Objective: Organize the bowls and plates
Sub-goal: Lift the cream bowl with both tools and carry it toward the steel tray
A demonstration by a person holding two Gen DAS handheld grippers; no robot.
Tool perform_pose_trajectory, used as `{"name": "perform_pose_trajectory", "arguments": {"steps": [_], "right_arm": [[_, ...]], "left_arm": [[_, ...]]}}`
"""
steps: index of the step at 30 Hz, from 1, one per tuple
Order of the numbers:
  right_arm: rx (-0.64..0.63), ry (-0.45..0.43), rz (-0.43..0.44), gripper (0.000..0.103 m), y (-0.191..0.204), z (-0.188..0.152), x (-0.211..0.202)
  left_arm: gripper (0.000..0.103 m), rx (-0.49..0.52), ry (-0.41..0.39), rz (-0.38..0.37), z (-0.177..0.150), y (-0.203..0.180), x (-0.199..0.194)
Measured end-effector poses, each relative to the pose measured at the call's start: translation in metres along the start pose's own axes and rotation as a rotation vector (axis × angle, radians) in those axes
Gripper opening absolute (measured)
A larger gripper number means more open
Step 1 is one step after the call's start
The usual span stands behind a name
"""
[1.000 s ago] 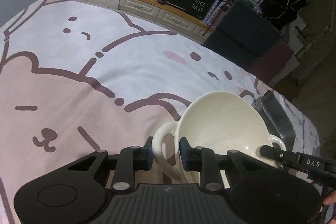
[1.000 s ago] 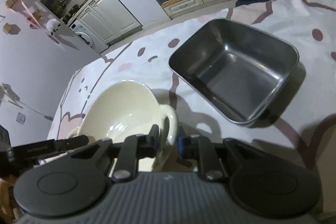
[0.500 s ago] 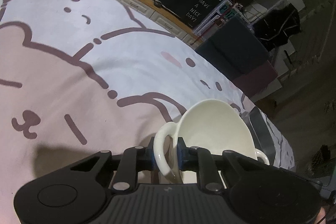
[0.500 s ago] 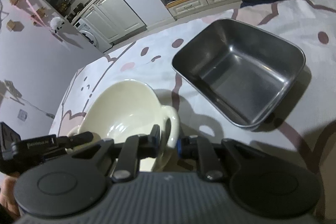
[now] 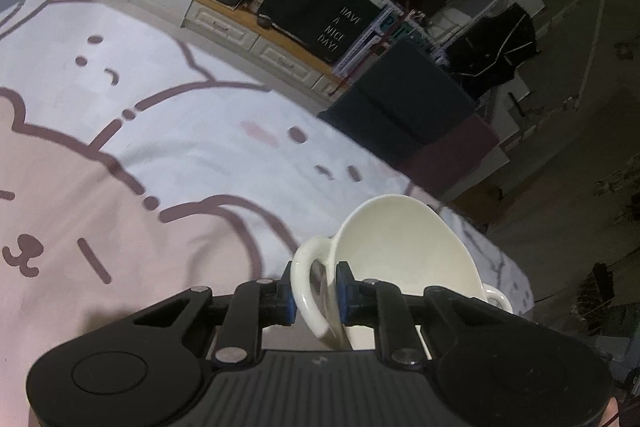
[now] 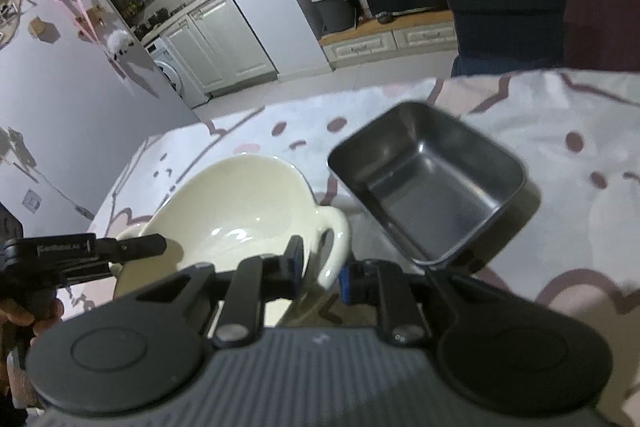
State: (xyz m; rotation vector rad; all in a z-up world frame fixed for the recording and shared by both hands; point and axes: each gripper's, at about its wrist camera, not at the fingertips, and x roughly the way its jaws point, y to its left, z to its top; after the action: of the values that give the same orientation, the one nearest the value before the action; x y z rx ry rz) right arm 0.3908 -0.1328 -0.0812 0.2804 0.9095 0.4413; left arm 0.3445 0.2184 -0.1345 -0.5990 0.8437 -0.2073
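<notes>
Item one: cream ceramic bowl with two loop handles [image 6: 236, 211], carried between my two grippers, clear of the pink-and-white bear-print tablecloth [image 5: 168, 155] as far as I can judge; its rim tips away from the left wrist camera.

Item two: grey rectangular steel tray [image 6: 432, 183], empty, resting on the cloth. In the right wrist view it lies just beyond and to the right of the bowl, its long axis running diagonally from upper left to lower right. The bowl's right-hand handle [image 6: 334, 243] is the part nearest the tray, so my right hand is the nearer one to it.

Item three: left gripper [image 5: 314, 291]. Jaws narrow, blue pads pressed on either side of the bowl's left loop handle [image 5: 306, 283]; a firm grip on that handle.

Item four: right gripper [image 6: 320, 267]. Jaws set narrow and opening slightly; the right-hand handle sits between them. The inner pad touches the loop; whether the outer pad presses on it I cannot tell for certain, though the bowl looks supported there.

Judgement: if the tray is the destination, the bowl must travel rightward and forward, kept level between both hands.
</notes>
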Motion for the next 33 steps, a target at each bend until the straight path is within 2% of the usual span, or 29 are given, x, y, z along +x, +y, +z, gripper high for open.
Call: {"name": "perform_pose_trajectory", "arguments": {"steps": [12, 18, 33], "right_arm": [[0.007, -0.116, 0.007, 0.019, 0.006, 0.005, -0.097], [0.032, -0.158, 0.005, 0.019, -0.006, -0.011, -0.146], [0.037, -0.232, -0.019, 0.019, -0.024, -0.060, -0.216]], "left_arm": [[0.020, 0.027, -0.043, -0.051, -0.013, -0.072, -0.052], [0.020, 0.057, -0.032, -0.083, -0.035, -0.103, -0.070], [0.020, 0.115, -0.011, -0.149, -0.099, -0.154, -0.104]]}}
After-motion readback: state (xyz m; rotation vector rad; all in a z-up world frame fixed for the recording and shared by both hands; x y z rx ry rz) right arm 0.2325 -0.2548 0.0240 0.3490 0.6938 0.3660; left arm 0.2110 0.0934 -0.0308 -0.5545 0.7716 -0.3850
